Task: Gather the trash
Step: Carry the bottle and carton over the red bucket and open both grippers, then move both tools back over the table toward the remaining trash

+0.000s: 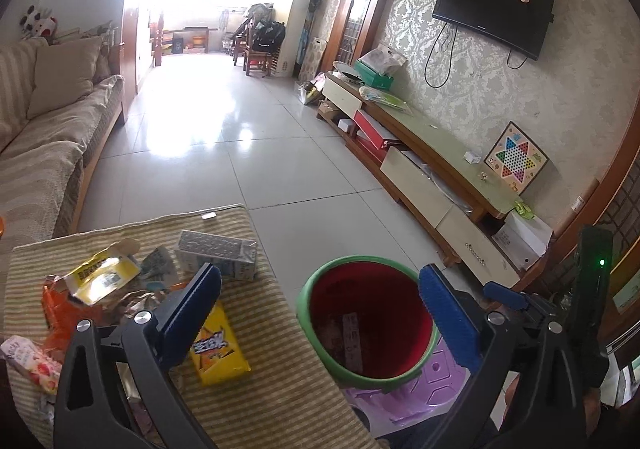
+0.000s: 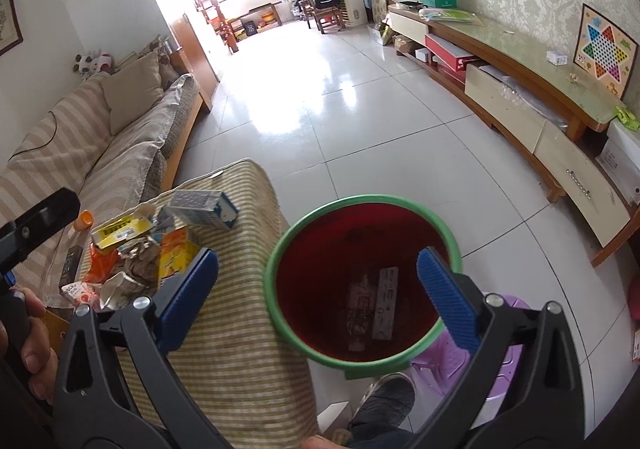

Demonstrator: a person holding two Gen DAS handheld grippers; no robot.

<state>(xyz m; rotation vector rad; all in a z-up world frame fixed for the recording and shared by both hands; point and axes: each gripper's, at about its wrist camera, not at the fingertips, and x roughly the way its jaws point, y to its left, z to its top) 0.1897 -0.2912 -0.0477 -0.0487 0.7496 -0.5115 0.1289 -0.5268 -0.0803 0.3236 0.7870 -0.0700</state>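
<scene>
Both tongs, left (image 1: 320, 311) and right (image 2: 318, 295), spread wide, empty, over the bin (image 2: 276, 269). Next: swing left to the wrapper pile (image 1: 100, 289), pinch one piece square, no cloth.

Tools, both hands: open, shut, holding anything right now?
Left tool: open, nothing between its blue pads.
Right tool: open, empty, above the green-rimmed red plastic bin.
</scene>
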